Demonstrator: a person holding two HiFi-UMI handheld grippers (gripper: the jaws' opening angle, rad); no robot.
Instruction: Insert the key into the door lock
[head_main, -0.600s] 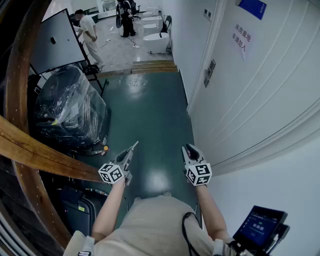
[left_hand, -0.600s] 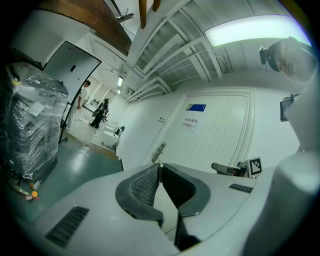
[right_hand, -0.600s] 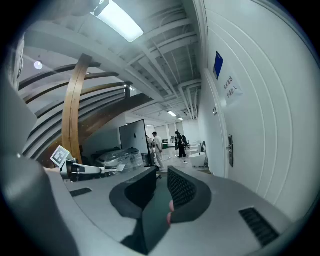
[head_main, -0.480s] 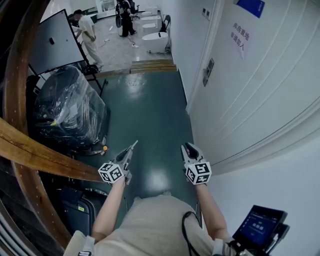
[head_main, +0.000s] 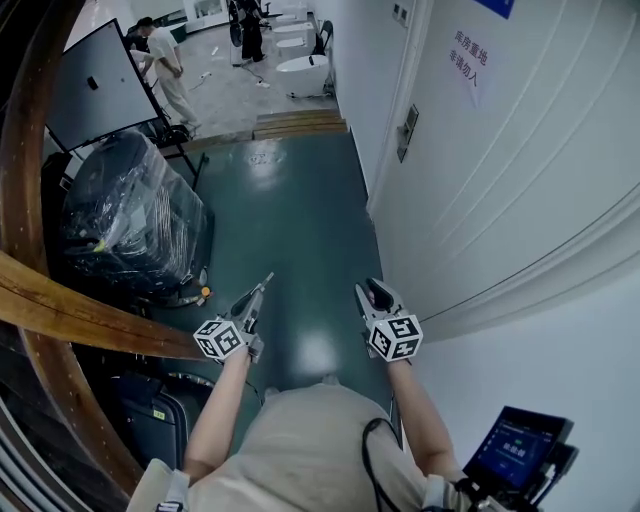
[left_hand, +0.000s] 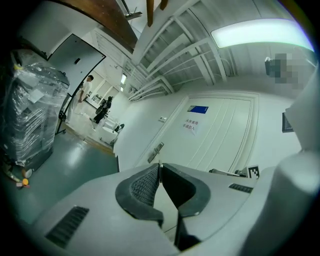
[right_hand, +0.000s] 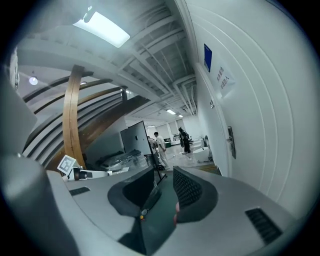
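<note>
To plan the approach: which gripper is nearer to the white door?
Right. The right gripper is on the side of the white door, apart from it; the left gripper is further out over the green floor.

The floor (head_main: 290, 210) is glossy, the door (head_main: 520, 150) smooth, the beam (head_main: 60, 290) wooden.

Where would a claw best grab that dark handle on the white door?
Probably whatever juts from the dark handle, coming straight from the corridor side: its upright plate lies flat on the white door, leaving only that part to hold. Too small here to be sure.
</note>
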